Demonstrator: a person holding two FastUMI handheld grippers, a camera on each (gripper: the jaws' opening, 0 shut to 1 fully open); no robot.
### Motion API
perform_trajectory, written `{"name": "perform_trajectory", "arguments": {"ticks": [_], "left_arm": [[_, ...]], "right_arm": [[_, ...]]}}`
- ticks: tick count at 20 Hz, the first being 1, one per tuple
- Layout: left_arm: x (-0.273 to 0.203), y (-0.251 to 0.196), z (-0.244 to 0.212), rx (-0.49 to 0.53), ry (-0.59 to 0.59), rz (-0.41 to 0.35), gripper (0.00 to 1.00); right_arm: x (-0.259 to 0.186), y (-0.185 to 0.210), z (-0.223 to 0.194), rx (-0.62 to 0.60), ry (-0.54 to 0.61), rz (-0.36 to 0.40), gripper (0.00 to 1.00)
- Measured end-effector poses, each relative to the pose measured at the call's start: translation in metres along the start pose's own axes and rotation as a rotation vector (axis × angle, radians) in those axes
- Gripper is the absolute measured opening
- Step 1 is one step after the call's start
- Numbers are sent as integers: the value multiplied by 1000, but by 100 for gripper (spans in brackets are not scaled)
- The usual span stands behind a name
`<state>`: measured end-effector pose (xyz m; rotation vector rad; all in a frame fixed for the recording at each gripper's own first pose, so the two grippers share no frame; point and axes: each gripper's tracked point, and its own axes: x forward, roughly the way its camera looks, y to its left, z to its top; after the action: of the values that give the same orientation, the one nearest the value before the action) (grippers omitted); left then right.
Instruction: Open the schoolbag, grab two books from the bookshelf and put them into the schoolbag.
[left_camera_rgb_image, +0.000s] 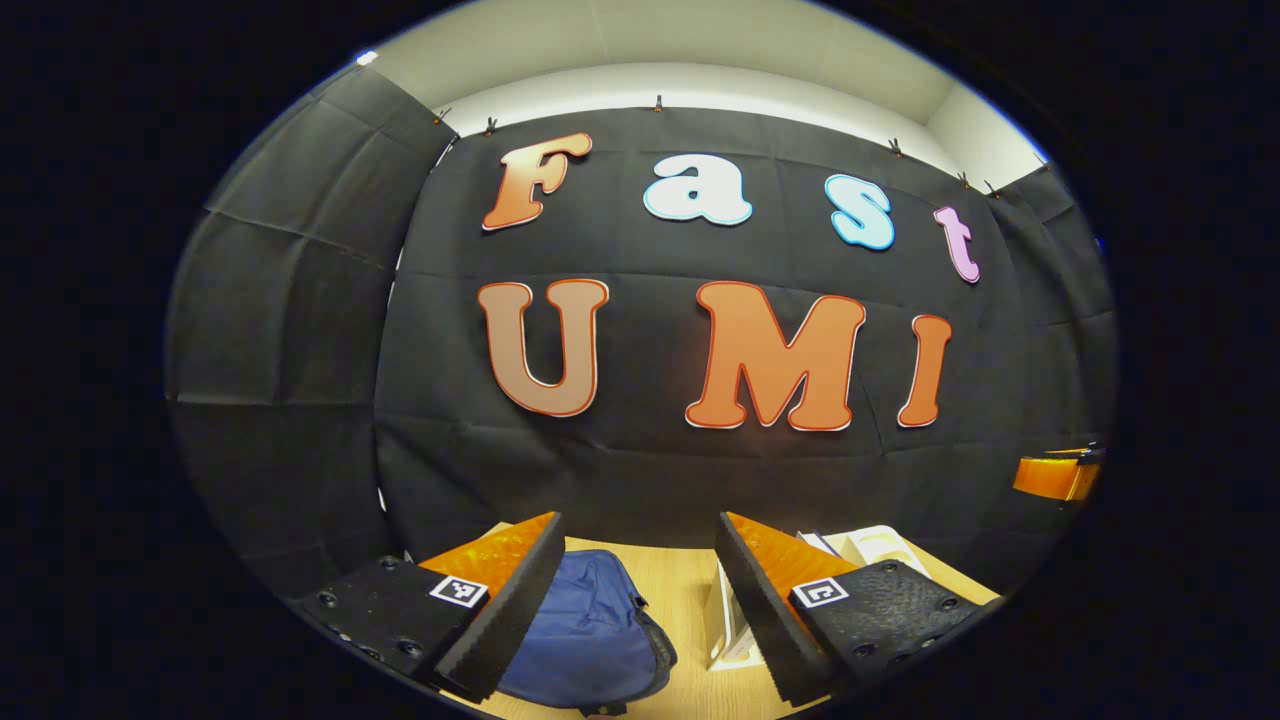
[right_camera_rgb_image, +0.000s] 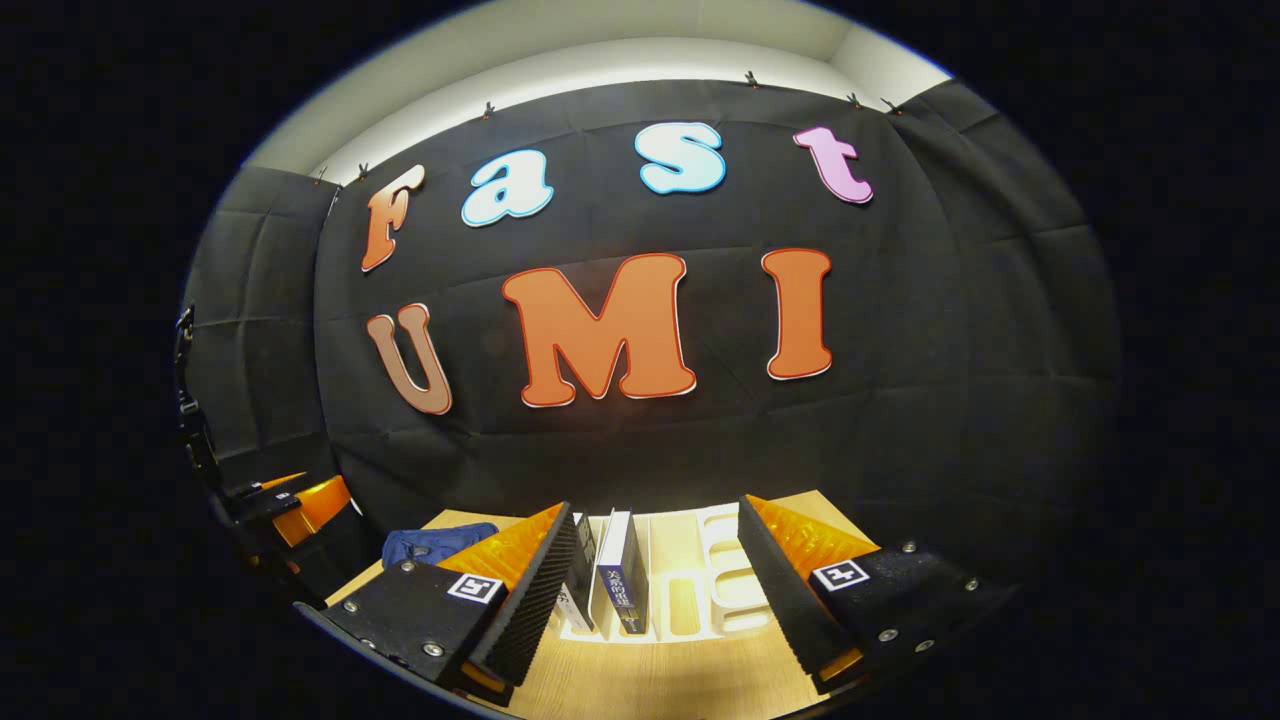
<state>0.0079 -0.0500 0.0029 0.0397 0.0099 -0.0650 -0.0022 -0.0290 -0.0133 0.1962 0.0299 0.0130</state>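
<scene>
Nearest in the left gripper view, our left gripper (left_camera_rgb_image: 640, 600) hangs with its fingers wide apart, nothing between them. Below and beyond lies the blue schoolbag (left_camera_rgb_image: 590, 630) on the wooden table (left_camera_rgb_image: 680, 580), slumped flat; we cannot tell whether its zip is undone. Just right of it stands the white bookshelf (left_camera_rgb_image: 870, 545), partly hidden by the right-hand finger. At the far right edge we catch a bit of the right gripper (left_camera_rgb_image: 1055, 475).

Nearest in the right gripper view, that gripper (right_camera_rgb_image: 655, 590) is also spread open and empty, aimed at the bookshelf (right_camera_rgb_image: 725, 575). Two books (right_camera_rgb_image: 622, 580) stand upright in its left slots, spines toward us. The schoolbag (right_camera_rgb_image: 435, 545) shows farther left, with the left gripper (right_camera_rgb_image: 300, 505) near it at the edge.

We judge the task at its start: bag first. Next move calls for lowering the left gripper onto the bag's top, finding the zip pull, then closing on it.
</scene>
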Motion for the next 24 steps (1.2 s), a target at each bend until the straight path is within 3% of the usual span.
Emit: {"name": "perform_trajectory", "arguments": {"ticks": [1,7,8,9,24], "left_arm": [[0,0,3,6,-6,6,94],[-4,-4,9,41,-29,17,94],[-5,-4,8,48,-29,18,94],[-5,-4,9,51,-30,19,94],[-8,7,-1,46,2,32,94]], "right_arm": [[0,-3,0,2,0,-6,97],[2,-12,2,-14,-24,-45,100],[1,-9,3,-17,-27,-40,97],[1,-7,2,-18,-25,-32,100],[2,-1,-6,-24,2,-16,97]]}}
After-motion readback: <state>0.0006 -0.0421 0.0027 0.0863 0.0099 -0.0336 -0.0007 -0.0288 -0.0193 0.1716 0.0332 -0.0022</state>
